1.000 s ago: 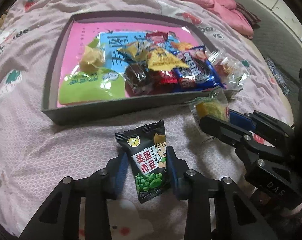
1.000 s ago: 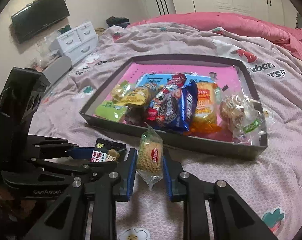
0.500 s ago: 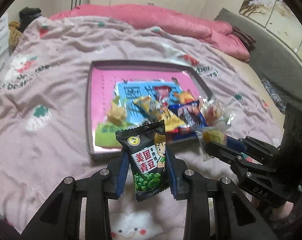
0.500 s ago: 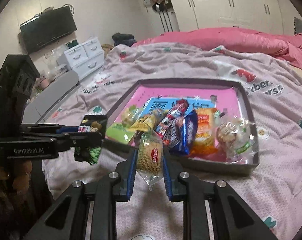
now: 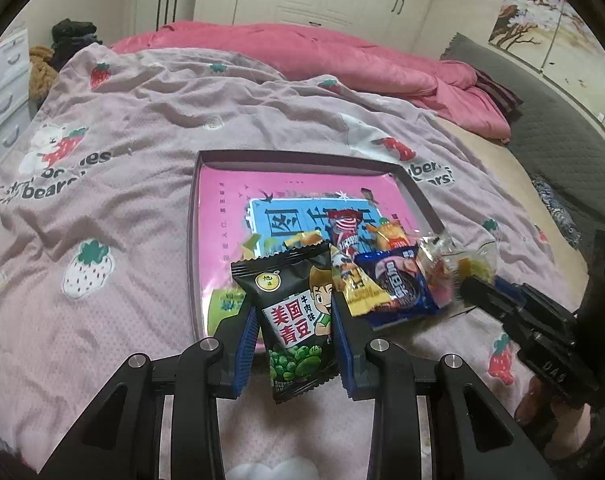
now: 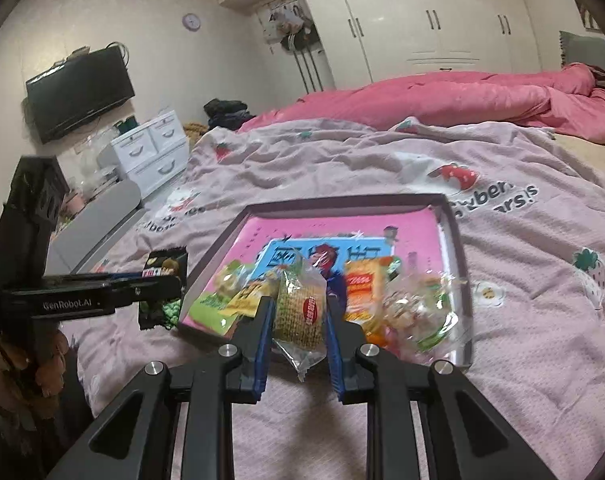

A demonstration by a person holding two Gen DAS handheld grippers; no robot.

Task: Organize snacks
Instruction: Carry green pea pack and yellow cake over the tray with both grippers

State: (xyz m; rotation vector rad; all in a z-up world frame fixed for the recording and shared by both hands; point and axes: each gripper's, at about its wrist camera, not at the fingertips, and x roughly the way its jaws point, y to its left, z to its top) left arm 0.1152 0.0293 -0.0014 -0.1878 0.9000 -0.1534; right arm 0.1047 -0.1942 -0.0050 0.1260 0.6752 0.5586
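My left gripper (image 5: 294,312) is shut on a black green-pea snack packet (image 5: 296,316) and holds it in the air in front of the tray. My right gripper (image 6: 298,312) is shut on a clear-wrapped yellow cracker packet (image 6: 300,312), also held up. The shallow grey tray (image 5: 194,216) with a pink and blue bottom lies on the bed and holds several snack packets (image 5: 386,284) along its near side. The left gripper with its packet shows at the left of the right wrist view (image 6: 162,280). The right gripper shows at the right of the left wrist view (image 5: 486,296).
The bed has a pink strawberry-print blanket (image 5: 102,200) and a rumpled pink duvet (image 5: 342,56) at the back. White drawers (image 6: 154,148) and a wall TV (image 6: 78,92) stand to the left. White wardrobes (image 6: 422,20) line the far wall.
Both grippers have risen from the blanket with their packets held. The views now look down on the tray from higher up and farther back.
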